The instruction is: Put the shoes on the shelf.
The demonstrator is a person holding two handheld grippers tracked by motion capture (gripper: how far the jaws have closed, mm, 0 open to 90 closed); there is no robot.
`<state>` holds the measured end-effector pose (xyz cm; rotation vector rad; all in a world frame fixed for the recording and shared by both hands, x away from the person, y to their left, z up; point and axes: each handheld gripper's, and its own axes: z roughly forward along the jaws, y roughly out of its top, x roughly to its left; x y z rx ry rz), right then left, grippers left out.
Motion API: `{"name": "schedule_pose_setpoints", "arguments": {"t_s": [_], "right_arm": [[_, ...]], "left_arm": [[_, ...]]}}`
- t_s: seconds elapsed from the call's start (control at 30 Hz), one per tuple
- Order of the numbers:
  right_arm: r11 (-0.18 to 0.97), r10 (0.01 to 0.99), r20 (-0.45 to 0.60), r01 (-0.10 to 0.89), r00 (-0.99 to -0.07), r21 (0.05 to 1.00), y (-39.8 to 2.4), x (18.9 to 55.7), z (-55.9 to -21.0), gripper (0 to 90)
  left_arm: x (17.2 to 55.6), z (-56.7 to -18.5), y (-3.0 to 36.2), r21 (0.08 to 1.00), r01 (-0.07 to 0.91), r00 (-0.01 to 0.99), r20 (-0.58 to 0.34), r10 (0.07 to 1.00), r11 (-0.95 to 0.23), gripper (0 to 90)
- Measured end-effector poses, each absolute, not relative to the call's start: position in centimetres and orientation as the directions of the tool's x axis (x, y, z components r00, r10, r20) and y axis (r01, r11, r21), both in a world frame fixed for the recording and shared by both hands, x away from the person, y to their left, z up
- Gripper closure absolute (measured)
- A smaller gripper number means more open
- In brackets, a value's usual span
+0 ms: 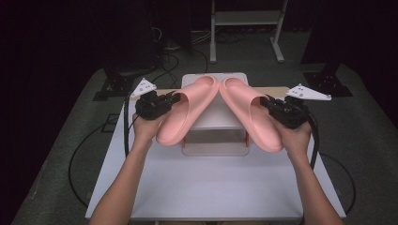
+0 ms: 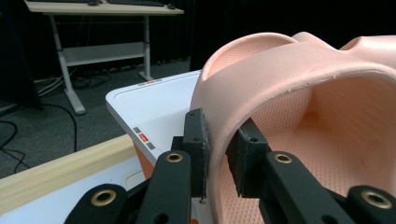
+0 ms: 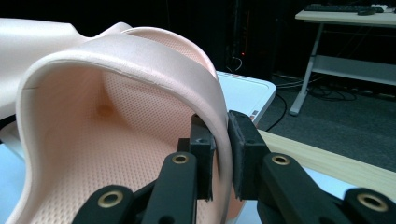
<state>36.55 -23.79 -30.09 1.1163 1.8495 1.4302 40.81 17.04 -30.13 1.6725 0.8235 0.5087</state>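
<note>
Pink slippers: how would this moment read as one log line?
left claw: shut on left slipper strap | right claw: shut on right slipper strap | both held above white rack

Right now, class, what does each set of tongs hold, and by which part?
The left tongs grip the left pink slipper by its strap's outer edge; the right tongs grip the right pink slipper the same way.

**Three cameras, one pair of slippers**

The high view looks forward and down from above the person's side of the counter, taking in both forearms and the dark floor beyond. The left gripper view sits close behind the left tongs, facing along them at the left slipper. The right gripper view rides the right tongs, tight against the right slipper. All three views share the slippers and the white rack.
</note>
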Motion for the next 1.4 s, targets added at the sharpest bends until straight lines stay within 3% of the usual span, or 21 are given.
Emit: {"name": "schedule_pose_setpoints", "arguments": {"t_s": [1.4], "right_arm": [[0.05,0.891,0.111,0.338,-0.44,0.94,-22.3,40.7,-29.7,78.4]], "left_arm": [[44.0,-29.8,15.7,0.948,0.313,0.581,-0.146,0.8,-0.054,73.7]]}}
